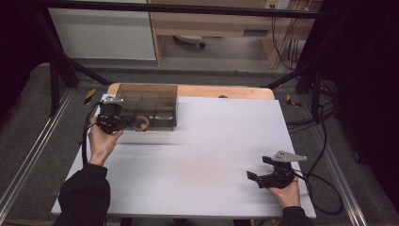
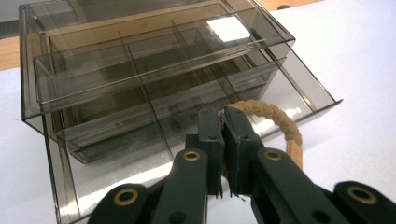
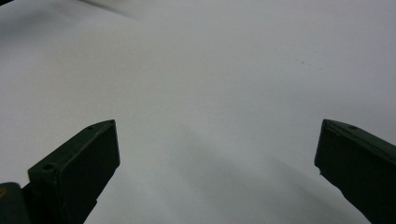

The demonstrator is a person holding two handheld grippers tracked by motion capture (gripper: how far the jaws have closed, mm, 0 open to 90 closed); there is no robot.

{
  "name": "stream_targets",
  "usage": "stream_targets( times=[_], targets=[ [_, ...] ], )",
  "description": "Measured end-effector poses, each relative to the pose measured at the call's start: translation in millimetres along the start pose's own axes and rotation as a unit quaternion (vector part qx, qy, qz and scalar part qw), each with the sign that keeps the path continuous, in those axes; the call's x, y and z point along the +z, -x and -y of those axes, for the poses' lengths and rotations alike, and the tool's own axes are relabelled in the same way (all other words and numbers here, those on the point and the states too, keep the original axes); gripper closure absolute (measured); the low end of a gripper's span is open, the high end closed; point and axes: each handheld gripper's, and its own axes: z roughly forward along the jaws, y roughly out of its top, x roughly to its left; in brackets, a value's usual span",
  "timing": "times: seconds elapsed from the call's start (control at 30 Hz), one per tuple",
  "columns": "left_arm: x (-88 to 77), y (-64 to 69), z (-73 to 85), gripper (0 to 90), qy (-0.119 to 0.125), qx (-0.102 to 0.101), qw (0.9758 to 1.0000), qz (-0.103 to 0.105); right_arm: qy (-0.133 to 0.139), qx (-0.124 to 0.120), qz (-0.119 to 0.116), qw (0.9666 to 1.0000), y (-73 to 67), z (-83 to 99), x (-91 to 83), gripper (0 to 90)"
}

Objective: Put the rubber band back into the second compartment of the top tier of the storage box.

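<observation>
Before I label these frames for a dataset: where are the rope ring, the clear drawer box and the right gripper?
rope ring [image 2: 273,114], left gripper view, on its braided arc.
clear drawer box [image 2: 93,74], left gripper view, on its upper front wall.
right gripper [image 1: 259,168], high view, between its open jaws.

Organizer box [image 1: 153,106] at the table's [image 1: 202,155] far left corner, its drawer pulled toward the near edge. Rope ring [image 1: 140,123] at the drawer's front, left gripper [image 1: 123,123] just left of it. Right gripper [image 1: 258,169] near the near right corner.

Black sleeves [image 1: 82,193], black claws with brass-ringed pivots [image 2: 192,155], grey three-cornered plates [image 1: 288,156], trailing black cables [image 1: 324,188]
</observation>
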Motion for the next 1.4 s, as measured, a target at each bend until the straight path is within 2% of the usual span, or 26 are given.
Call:
stream_targets(
  times=[0.17, 0.6, 0.7, 1.1, 1.4],
  targets=[
    [4.1, 0.1, -3.1, 85.2, 0.003, -0.001, 1.0000, -0.001, 0.000, -0.001, 0.001, 1.0000, 0.1, 0.1, 0.1, 0.7],
    [18.3, -5.8, -8.9, 85.2, 0.000, -0.005, 0.9998, -0.019, -0.001, -0.002, 0.001, 1.0000, 0.2, 0.1, 0.5, 0.7],
    [23.2, -6.3, -8.5, 85.2, -0.005, -0.001, 0.9997, -0.025, -0.001, -0.002, 0.001, 1.0000, 0.2, 0.1, 0.4, 0.7],
    [37.8, -12.0, -6.4, 85.1, -0.011, 0.005, 0.9995, -0.028, -0.001, -0.002, 0.001, 1.0000, 0.2, 0.2, 0.3, 0.7],
    [48.6, -13.9, 0.9, 85.0, -0.025, 0.000, 0.9992, -0.032, -0.002, -0.002, 0.000, 1.0000, -0.1, 0.3, 0.6, 0.7]
  ],
)
